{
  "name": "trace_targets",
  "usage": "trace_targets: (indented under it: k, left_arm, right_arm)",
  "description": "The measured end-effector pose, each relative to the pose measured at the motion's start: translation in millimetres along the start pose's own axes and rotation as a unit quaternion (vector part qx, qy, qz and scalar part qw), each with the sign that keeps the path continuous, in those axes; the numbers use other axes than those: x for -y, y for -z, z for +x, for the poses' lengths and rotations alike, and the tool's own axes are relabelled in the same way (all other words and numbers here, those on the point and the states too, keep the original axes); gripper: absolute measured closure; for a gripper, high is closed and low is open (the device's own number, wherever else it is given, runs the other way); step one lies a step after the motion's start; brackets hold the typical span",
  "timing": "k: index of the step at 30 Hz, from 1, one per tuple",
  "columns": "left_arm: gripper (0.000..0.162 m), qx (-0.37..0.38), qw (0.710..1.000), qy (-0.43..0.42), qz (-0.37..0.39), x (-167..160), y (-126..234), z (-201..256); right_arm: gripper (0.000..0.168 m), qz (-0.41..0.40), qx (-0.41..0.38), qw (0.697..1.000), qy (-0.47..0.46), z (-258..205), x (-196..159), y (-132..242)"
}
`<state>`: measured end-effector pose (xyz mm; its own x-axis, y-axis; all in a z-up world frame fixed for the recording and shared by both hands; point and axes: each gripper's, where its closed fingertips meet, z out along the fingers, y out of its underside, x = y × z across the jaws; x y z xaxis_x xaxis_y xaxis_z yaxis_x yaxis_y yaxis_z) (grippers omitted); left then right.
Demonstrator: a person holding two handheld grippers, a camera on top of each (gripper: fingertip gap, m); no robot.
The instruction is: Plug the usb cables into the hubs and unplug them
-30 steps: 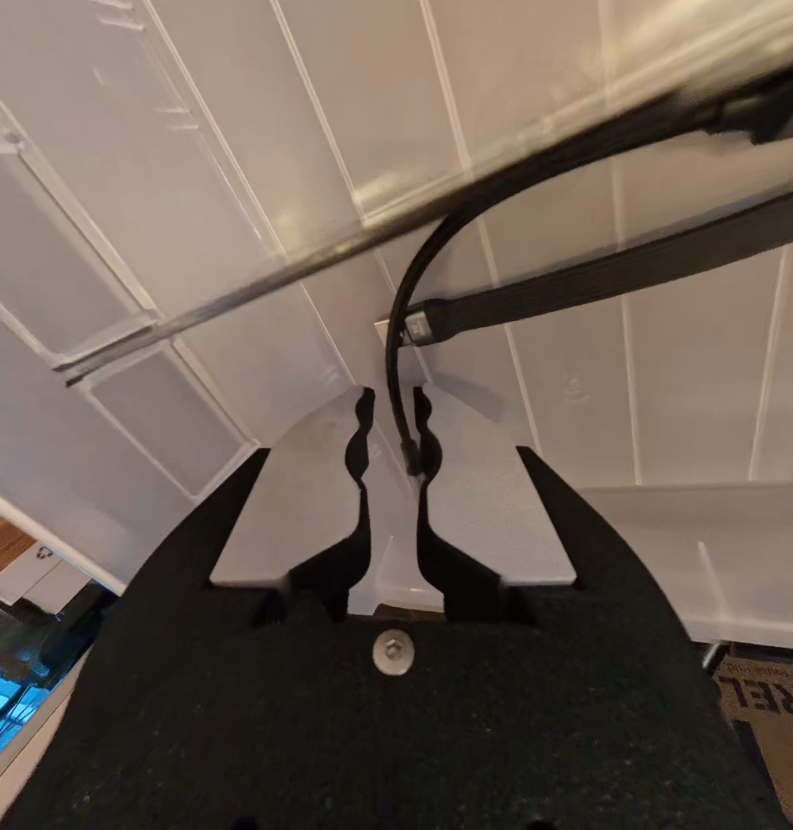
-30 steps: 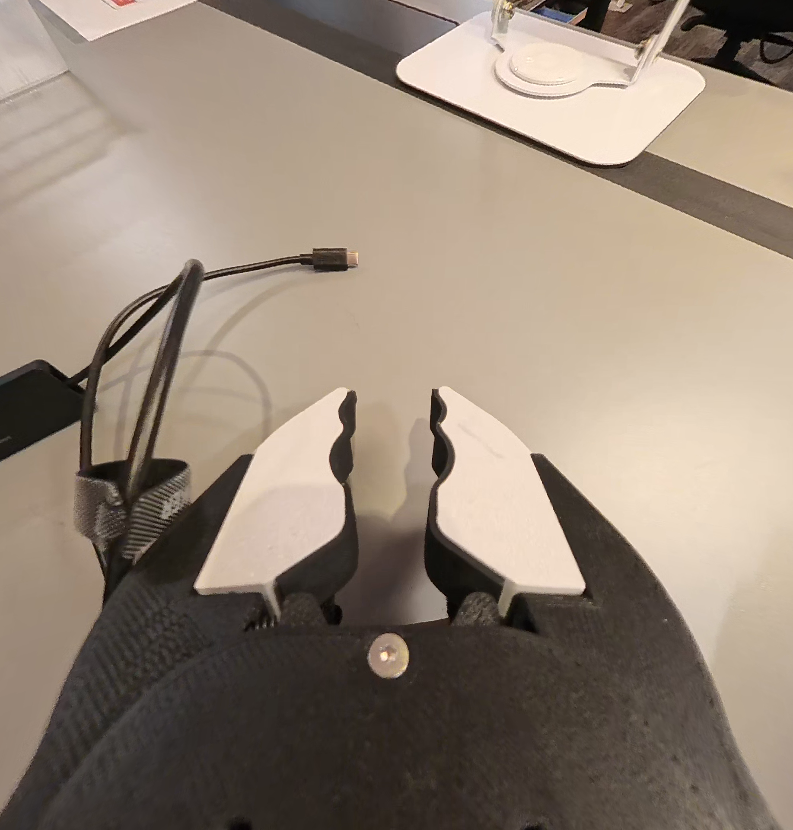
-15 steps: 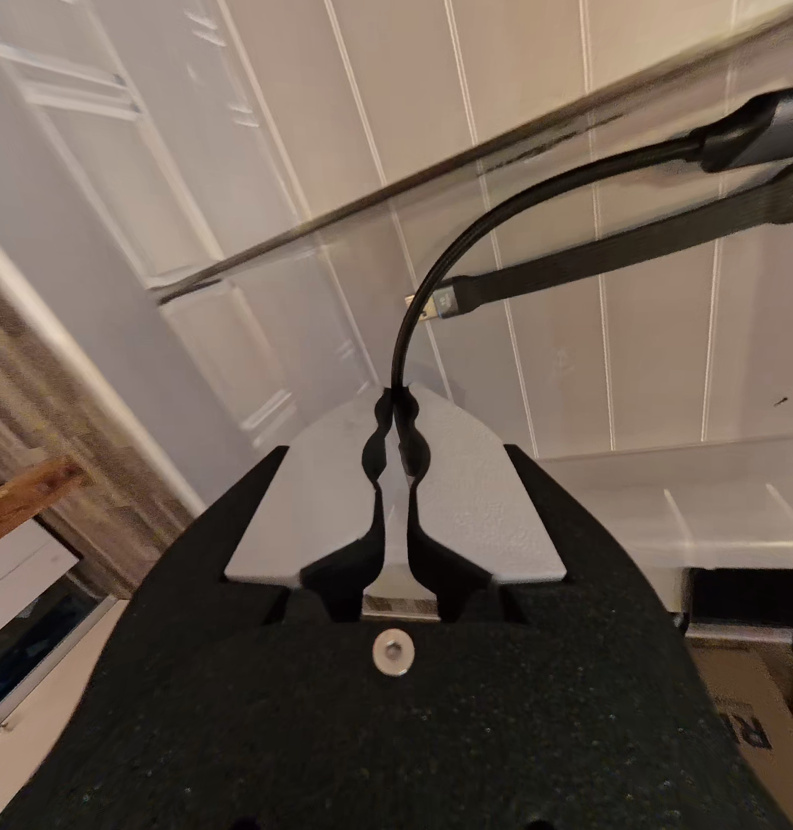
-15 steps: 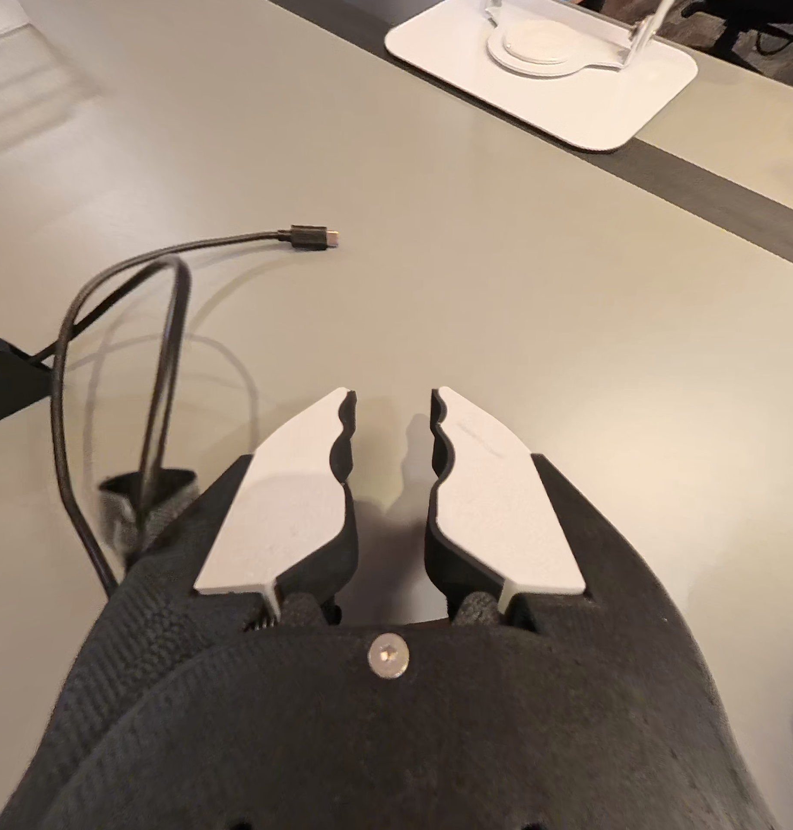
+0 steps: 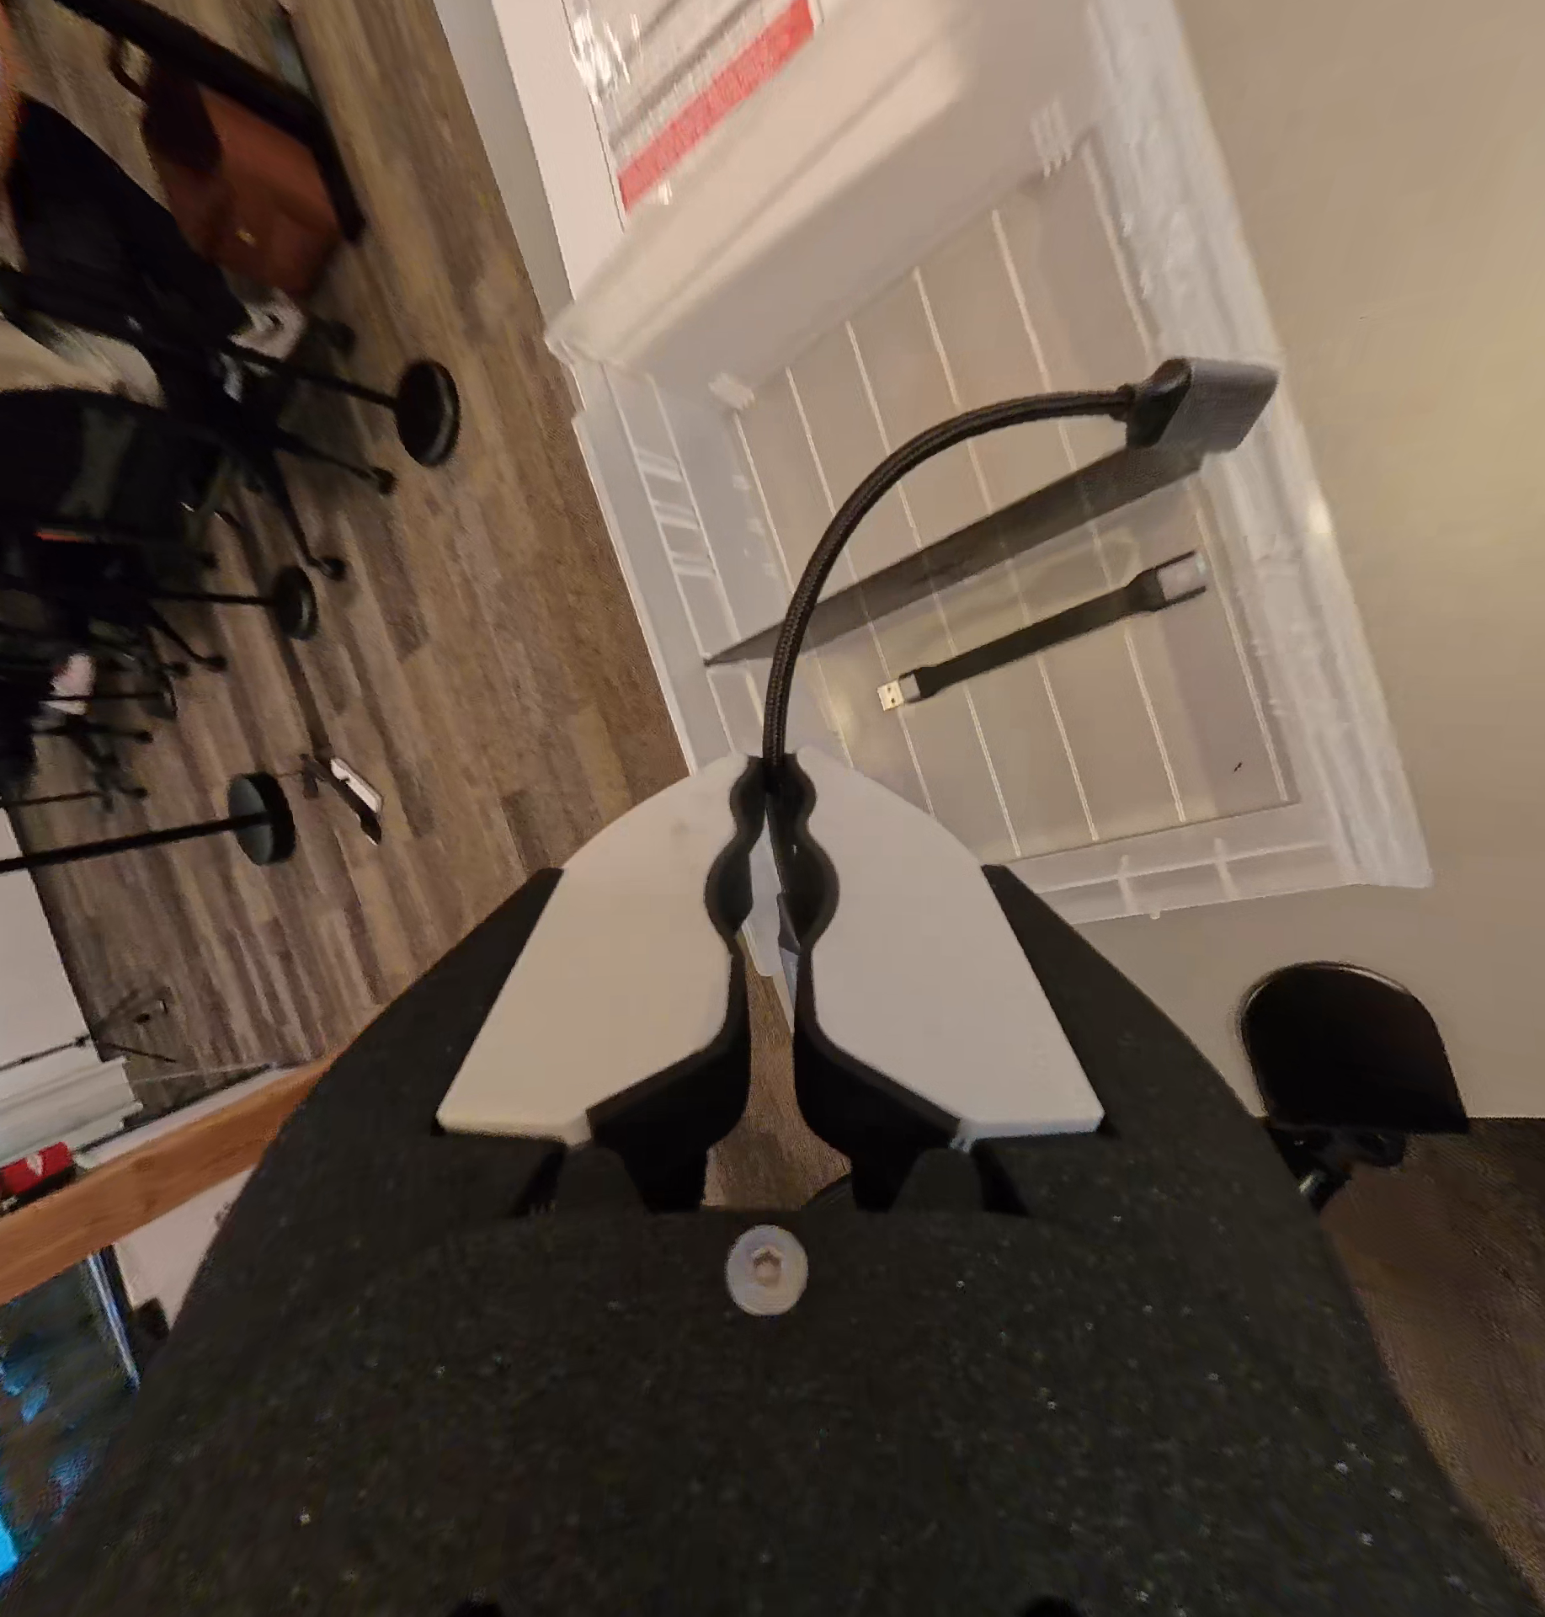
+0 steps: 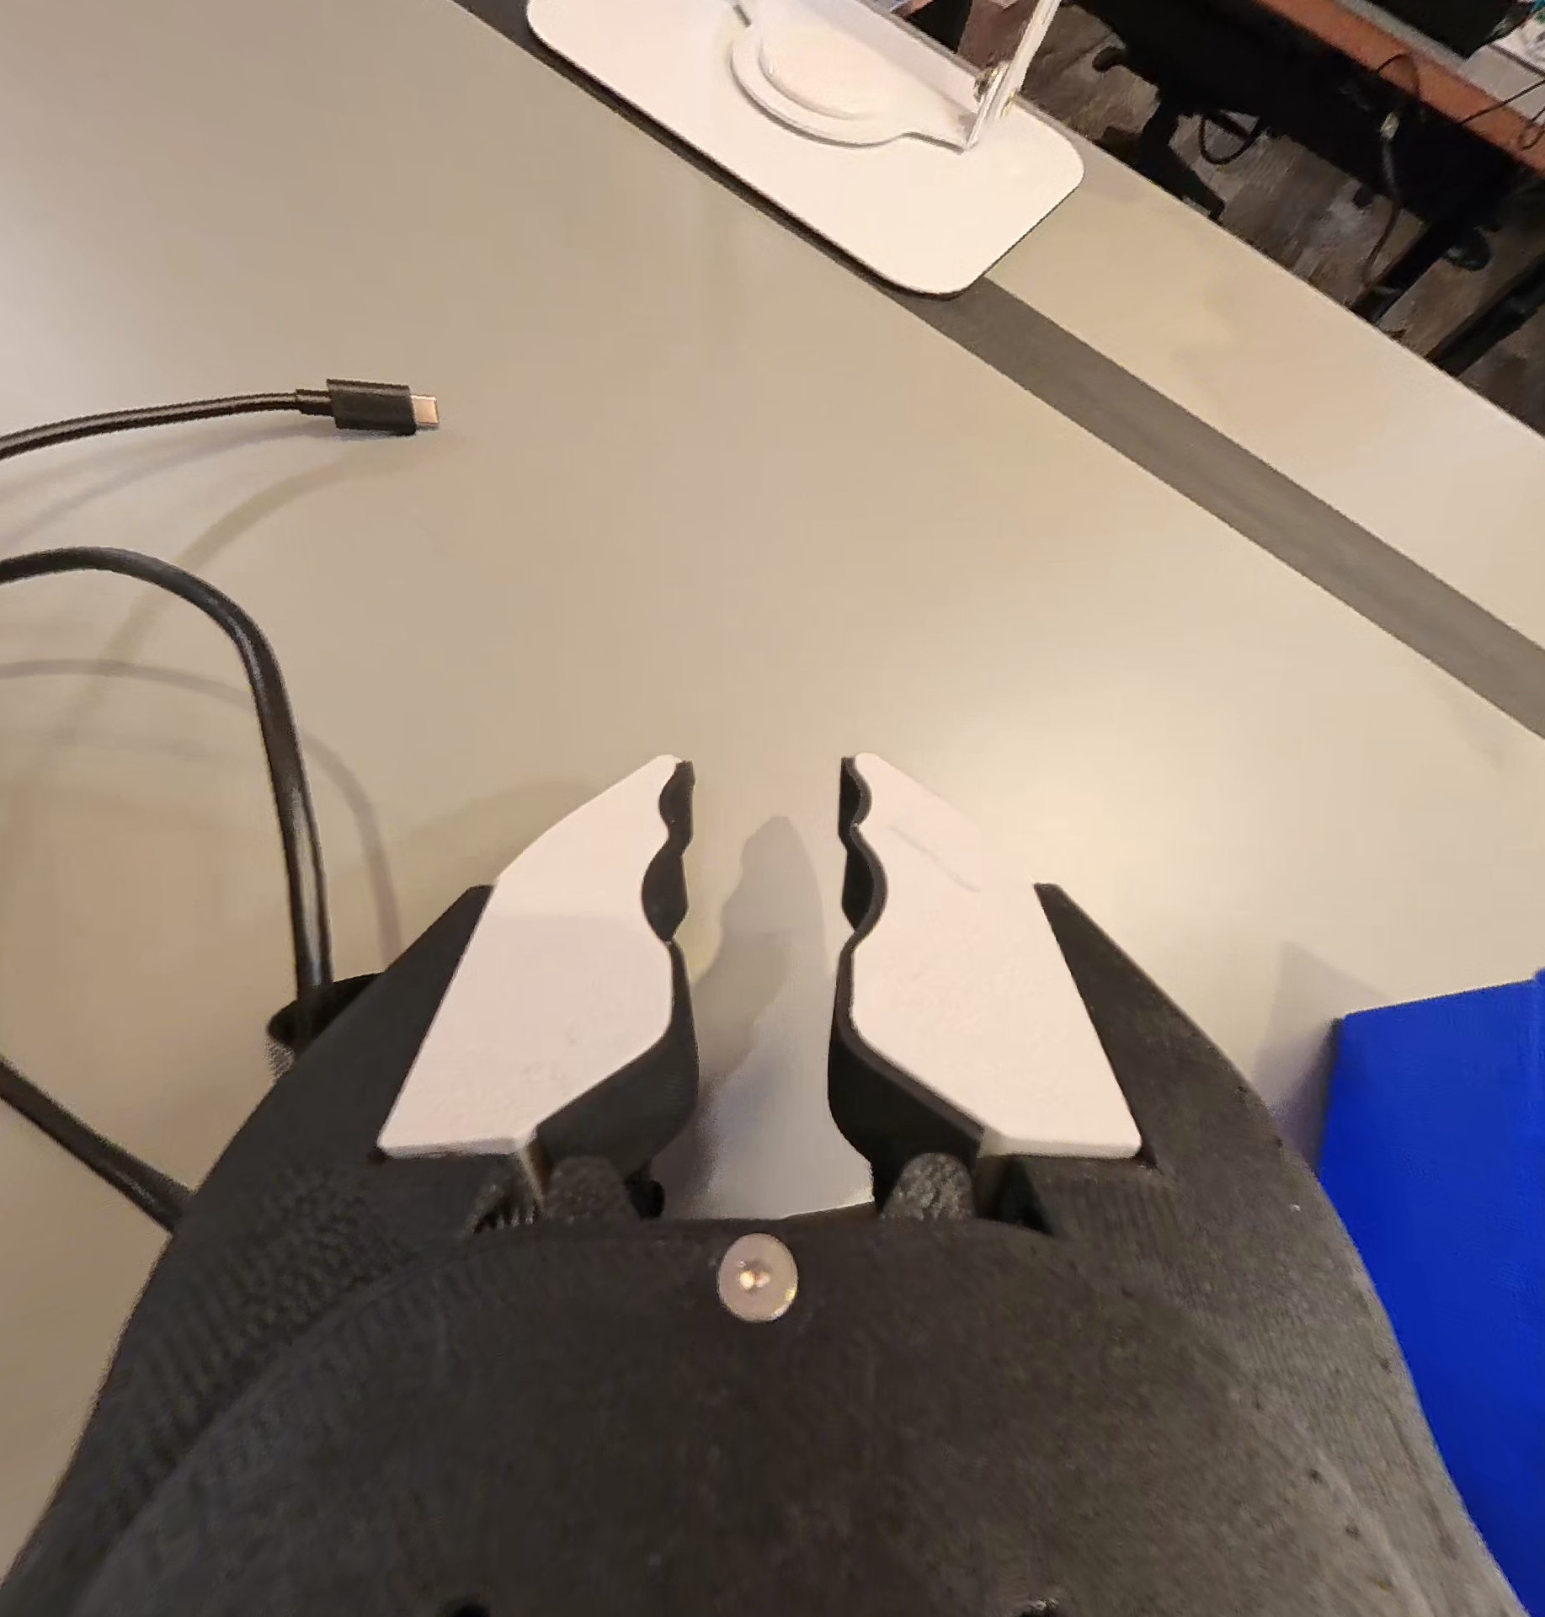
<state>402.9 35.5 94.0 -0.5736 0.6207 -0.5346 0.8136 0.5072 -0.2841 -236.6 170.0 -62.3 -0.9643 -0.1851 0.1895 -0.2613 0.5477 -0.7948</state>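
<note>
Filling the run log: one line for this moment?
left gripper: shut on braided cable | hub: hanging above bin | right gripper: open, empty
</note>
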Motion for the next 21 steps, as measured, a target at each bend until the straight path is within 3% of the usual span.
trace_targets:
  k: [7, 11, 16, 21]
  left_arm:
    - [0.159, -0.030, 0.989, -0.023, 0.143, 71, 60, 31]
    - [0.159, -0.120, 0.958, -0.029, 0.257, 132, 79, 86]
    - [0.159, -0.315, 0.875, -0.019, 0.368, 208, 75, 190]
    - [0.158, -0.482, 0.774, 0.010, 0.411, 263, 49, 296]
  right_arm:
    - [0.137, 0.022, 0.011, 1.000, 0.000, -7, 10, 6]
    - [0.137, 0.036, 0.029, 0.999, 0.006, -18, 15, 6]
    - [0.137, 0.051, 0.040, 0.997, 0.035, -33, 22, 10]
    - [0.137, 0.074, 0.041, 0.996, 0.035, -34, 32, 20]
